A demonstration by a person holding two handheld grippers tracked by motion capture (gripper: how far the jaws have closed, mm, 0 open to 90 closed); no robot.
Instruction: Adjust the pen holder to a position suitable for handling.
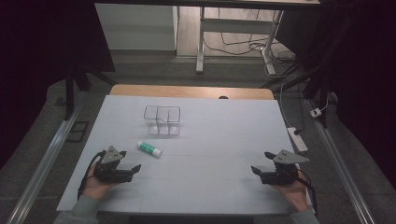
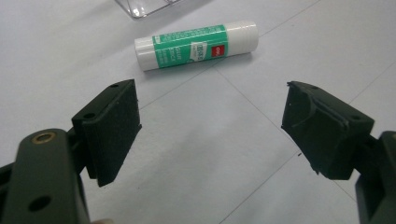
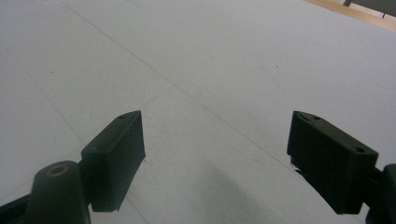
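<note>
High view, hands: the left gripper (image 1: 128,160) and right gripper (image 1: 261,162) both rest low on the counter (image 1: 210,140), jaws spread, nothing held.
High view, target: the glue stick (image 1: 150,149) lies flat just ahead of the left gripper, near the clear box (image 1: 162,120).
Left gripper view, jaws: matte black pads, wide apart; the smooth plastic glue stick (image 2: 196,45), green label and white ends, lies crosswise beyond them.
Left gripper view, advice: I'd straddle the round barrel mid-length, or it may roll.
Right gripper view, jaws: released over bare pale counter (image 3: 210,70).
</note>
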